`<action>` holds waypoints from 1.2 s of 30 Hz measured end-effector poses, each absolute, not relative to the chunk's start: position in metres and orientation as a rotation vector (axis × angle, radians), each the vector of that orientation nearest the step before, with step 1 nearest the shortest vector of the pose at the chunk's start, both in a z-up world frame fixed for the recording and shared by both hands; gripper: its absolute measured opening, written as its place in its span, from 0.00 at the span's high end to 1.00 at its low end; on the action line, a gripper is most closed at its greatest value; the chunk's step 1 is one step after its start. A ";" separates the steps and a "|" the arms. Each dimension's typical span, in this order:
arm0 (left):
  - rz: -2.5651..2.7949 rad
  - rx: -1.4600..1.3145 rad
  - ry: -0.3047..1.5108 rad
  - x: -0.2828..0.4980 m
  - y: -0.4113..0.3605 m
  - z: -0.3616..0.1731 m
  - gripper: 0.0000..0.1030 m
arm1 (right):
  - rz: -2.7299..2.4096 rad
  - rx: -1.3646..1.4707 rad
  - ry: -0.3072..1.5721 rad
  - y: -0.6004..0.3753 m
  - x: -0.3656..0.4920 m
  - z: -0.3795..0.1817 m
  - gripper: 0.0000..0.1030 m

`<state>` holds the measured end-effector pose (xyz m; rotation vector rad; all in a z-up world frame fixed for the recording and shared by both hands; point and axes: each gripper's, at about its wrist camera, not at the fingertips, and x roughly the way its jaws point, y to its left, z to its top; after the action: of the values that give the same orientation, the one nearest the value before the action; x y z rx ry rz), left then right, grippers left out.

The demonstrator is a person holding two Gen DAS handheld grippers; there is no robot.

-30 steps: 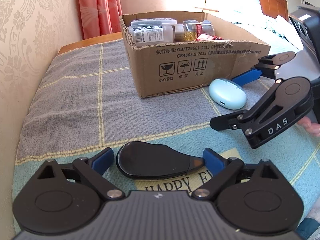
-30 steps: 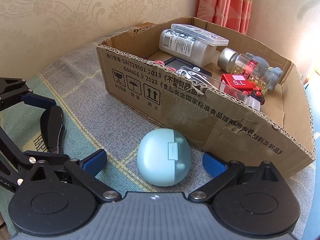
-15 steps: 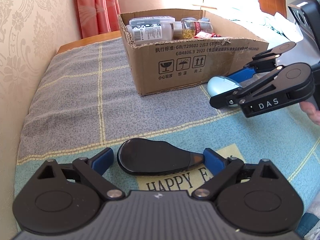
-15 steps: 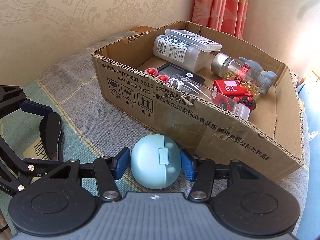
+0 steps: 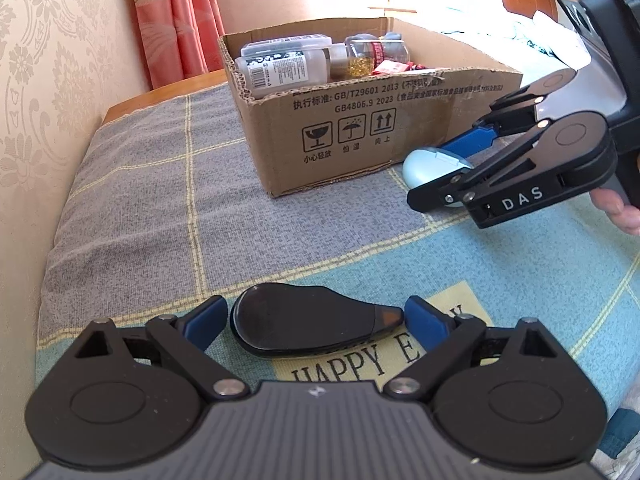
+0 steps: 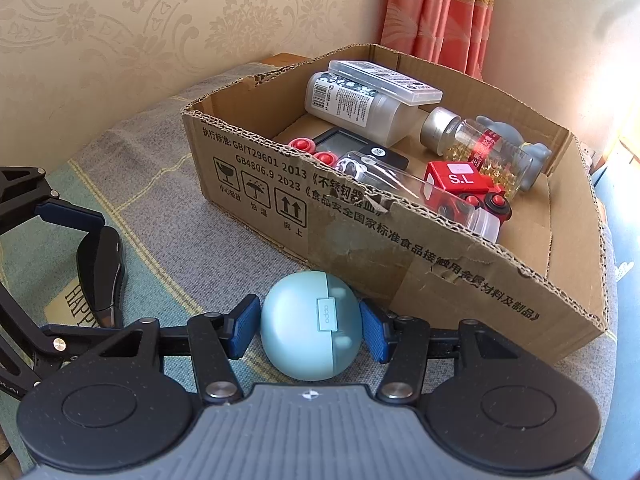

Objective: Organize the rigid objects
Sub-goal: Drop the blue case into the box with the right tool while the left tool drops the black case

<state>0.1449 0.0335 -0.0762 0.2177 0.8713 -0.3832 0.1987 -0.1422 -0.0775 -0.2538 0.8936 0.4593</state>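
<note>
Nearest in the right wrist view: right gripper (image 6: 308,326) clamped on the pale blue earbud case (image 6: 307,326), blue pads pressed against both rounded sides, case sitting low on the checked blanket (image 6: 168,240), just in front of the cardboard box (image 6: 400,248). Can't tell if it's lifted off the cloth or not.

Left wrist view: left gripper (image 5: 314,320) spread wide around the black teardrop-shaped gadget (image 5: 308,326) (a remote or mouse, hard to say), lying flat on the "HAPPY" patch. Left pad almost at the fat end, right pad just off the tapered tip, neither clearly touching.

Probably the pick-up step for both. Tips for doing it well:
- Smooth round case, so likely to squirt out of the pads. Better to keep the squeeze across the widest part and lift straight up before moving forward.
- Box wall right ahead, so plenty of height needed to get over that ragged torn edge.
- Black gadget gripped end to end looks dodgy, with that narrow tip. Squeezing across the width might hold better.

Further back, box already busy: white bottle (image 6: 360,108), clear flat case (image 6: 386,80), jar of yellow capsules (image 6: 480,152), red toy truck (image 6: 464,188). Freest floor seems to be the near right corner, good drop spot for the case.
</note>
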 end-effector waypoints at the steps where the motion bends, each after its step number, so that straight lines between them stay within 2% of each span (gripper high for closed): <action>1: -0.395 0.210 0.870 0.145 0.035 -0.077 0.11 | 0.461 -0.251 0.895 -0.143 0.199 -0.077 0.42; 23: -0.364 0.259 0.880 0.140 0.032 -0.068 0.13 | 0.469 -0.273 0.936 -0.145 0.177 -0.065 0.44; 36: -0.393 0.240 0.836 0.130 0.030 -0.045 0.13 | 0.455 -0.285 0.871 -0.167 0.151 -0.013 0.44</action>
<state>0.1296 0.0299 -0.0451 0.2403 0.8356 -0.3932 0.1514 -0.1675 -0.0133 -0.2851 0.8709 0.4555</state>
